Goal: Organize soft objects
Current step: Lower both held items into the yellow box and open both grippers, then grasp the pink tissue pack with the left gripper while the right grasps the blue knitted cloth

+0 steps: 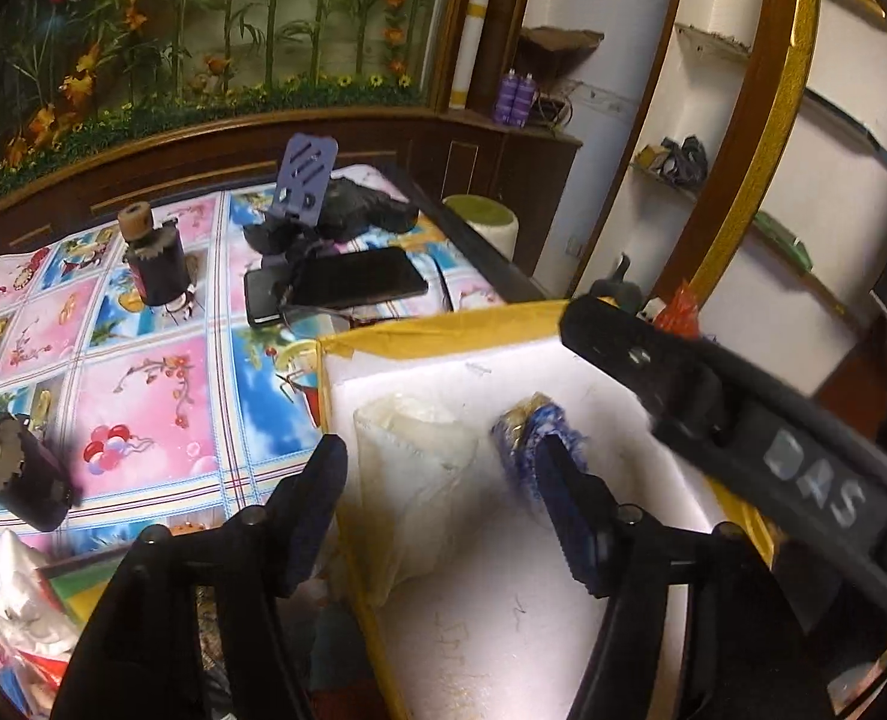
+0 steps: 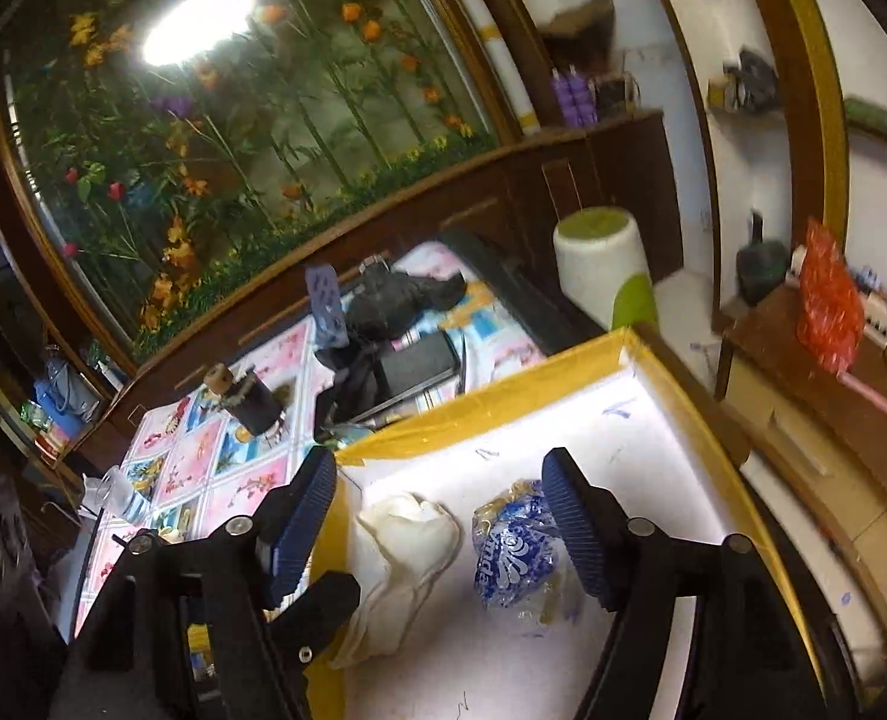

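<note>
A flower mural [image 2: 215, 138] backs the table [image 1: 161, 384] with its cartoon-patterned cover. On it, a yellow-rimmed white box [image 2: 503, 414] holds a cream cloth [image 2: 407, 546] and blue-printed bag [image 2: 515, 546]. Above, both the left hand-held gripper [image 1: 443, 510] and right hand-held gripper [image 2: 437, 528] hang released.

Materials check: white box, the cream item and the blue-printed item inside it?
White box: looks like foam board, matte, with glossy yellow tape on its rims. Cream item: likely soft cloth, with limp folds and a stitched edge. Blue-printed item: thin clear plastic wrapper, crinkled and shiny; contents unclear.
</note>
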Available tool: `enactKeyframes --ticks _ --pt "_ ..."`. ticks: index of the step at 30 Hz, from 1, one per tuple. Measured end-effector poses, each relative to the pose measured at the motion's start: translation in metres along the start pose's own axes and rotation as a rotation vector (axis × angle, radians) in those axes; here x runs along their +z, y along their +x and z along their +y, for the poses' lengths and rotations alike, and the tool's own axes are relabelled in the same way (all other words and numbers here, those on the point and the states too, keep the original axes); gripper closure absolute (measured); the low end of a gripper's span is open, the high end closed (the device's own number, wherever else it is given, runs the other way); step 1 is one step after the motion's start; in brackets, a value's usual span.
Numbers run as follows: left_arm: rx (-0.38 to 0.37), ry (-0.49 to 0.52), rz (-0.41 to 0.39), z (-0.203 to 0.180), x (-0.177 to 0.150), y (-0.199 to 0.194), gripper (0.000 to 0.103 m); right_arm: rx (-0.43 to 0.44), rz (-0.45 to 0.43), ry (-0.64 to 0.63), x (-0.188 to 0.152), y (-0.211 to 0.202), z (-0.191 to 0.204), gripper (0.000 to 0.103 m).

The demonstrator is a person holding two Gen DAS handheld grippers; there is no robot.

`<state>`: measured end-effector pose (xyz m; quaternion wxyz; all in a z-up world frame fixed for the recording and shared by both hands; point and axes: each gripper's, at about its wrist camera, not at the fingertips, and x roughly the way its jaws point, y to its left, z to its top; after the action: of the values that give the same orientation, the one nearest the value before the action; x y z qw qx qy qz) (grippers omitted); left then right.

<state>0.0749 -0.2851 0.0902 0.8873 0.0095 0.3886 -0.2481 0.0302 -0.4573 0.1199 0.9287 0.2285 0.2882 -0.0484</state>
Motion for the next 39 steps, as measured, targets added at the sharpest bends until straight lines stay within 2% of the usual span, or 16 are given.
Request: enactKeyframes --ticks 2,7,13,19,22,24,28,30,34,36,39 --pt "-0.011 0.000 -0.009 0.000 0.000 -0.011 0.036 0.009 -0.039 -0.024 -0.004 -0.023 0.006 0.020" --pt "-0.044 -0.004 -0.012 0.003 -0.008 -0.038 0.036 0.051 -0.075 -0.044 -0.014 -0.066 0.013 0.020" --pt "-0.028 -0.014 -0.049 0.029 -0.033 -0.087 0.033 0.136 -0.067 -0.080 -0.039 -0.096 0.032 0.018" --pt "0.037 -0.010 -0.074 0.067 -0.065 -0.129 0.031 0.245 -0.022 -0.192 -0.081 -0.111 0.079 0.018" --pt "0.071 -0.019 -0.076 0.091 -0.082 -0.145 0.030 0.258 -0.018 -0.264 -0.096 -0.117 0.098 0.018" --pt "0.098 -0.039 -0.076 0.110 -0.095 -0.154 0.030 0.275 -0.011 -0.266 -0.105 -0.117 0.108 0.017" --pt "0.157 -0.106 -0.071 0.156 -0.115 -0.171 0.030 0.333 0.051 -0.296 -0.133 -0.110 0.135 0.017" --pt "0.194 -0.134 -0.074 0.180 -0.125 -0.182 0.029 0.375 0.114 -0.347 -0.153 -0.103 0.155 0.017" --pt "0.309 -0.189 -0.076 0.232 -0.146 -0.202 0.022 0.462 0.222 -0.502 -0.197 -0.095 0.196 0.017" --pt "0.353 -0.226 -0.061 0.257 -0.157 -0.206 0.022 0.515 0.278 -0.586 -0.219 -0.093 0.215 0.017" --pt "0.374 -0.288 -0.047 0.287 -0.174 -0.212 0.022 0.565 0.340 -0.665 -0.244 -0.088 0.238 0.017"
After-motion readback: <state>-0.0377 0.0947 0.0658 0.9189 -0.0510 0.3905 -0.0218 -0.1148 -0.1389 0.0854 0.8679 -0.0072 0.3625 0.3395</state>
